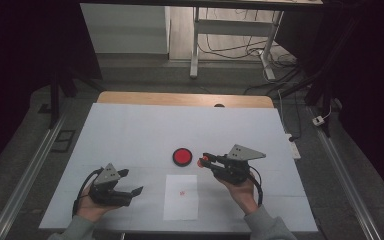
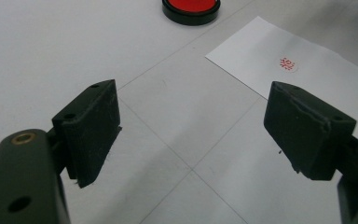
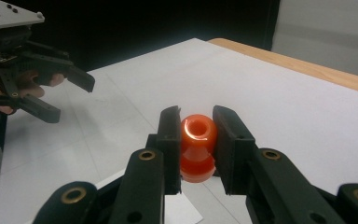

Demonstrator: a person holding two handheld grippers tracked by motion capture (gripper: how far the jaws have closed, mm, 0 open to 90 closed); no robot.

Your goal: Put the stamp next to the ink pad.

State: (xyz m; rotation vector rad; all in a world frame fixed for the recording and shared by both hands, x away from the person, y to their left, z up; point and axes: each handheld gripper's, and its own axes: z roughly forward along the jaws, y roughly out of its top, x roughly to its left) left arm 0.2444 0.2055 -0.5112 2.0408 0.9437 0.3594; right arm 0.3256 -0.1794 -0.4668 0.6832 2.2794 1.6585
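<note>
Just right of the red pad [image 1: 182,156], clamped at its narrow waist by the right gripper [image 1: 204,160]: orange stamp [image 3: 197,147], light, hard, likely slippery. Left gripper [image 1: 132,181] gaping, empty.

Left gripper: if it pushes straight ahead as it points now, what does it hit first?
Probably the white paper sheet: the open left gripper aims over bare table at its near edge. The red ink pad lies farther on.

We saw a white-covered table [image 1: 130,130] bearing a red round pad [image 1: 182,156] near its middle and a stamped paper sheet [image 1: 181,197] toward its near edge.
</note>
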